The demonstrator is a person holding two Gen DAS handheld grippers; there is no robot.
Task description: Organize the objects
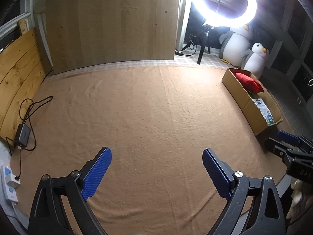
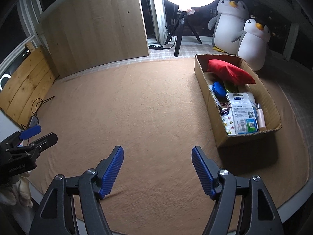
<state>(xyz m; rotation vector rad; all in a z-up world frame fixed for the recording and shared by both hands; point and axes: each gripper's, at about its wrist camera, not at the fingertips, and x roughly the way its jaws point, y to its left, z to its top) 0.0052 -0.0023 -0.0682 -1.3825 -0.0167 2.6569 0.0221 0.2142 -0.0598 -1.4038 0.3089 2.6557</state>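
A cardboard box (image 2: 207, 90) stands on the tan cloth at the right; it also shows in the left wrist view (image 1: 240, 96). Inside lie a red pouch (image 2: 230, 71), a blue round case (image 2: 219, 89), a white printed packet (image 2: 243, 113), a pink tube (image 2: 261, 117), a star-patterned item (image 2: 228, 122) and hair ties (image 2: 225, 106). My left gripper (image 1: 156, 156) is open and empty above the cloth. My right gripper (image 2: 157, 152) is open and empty, left of the box's near end. Each gripper shows at the edge of the other's view.
The tan cloth (image 1: 146, 107) covers the table. A charger with black cables (image 1: 23, 133) and a white power strip (image 1: 8, 184) lie at the left edge. A wooden panel (image 1: 111, 23), a ring light on a tripod (image 2: 182, 27) and two plush penguins (image 2: 254, 41) stand behind.
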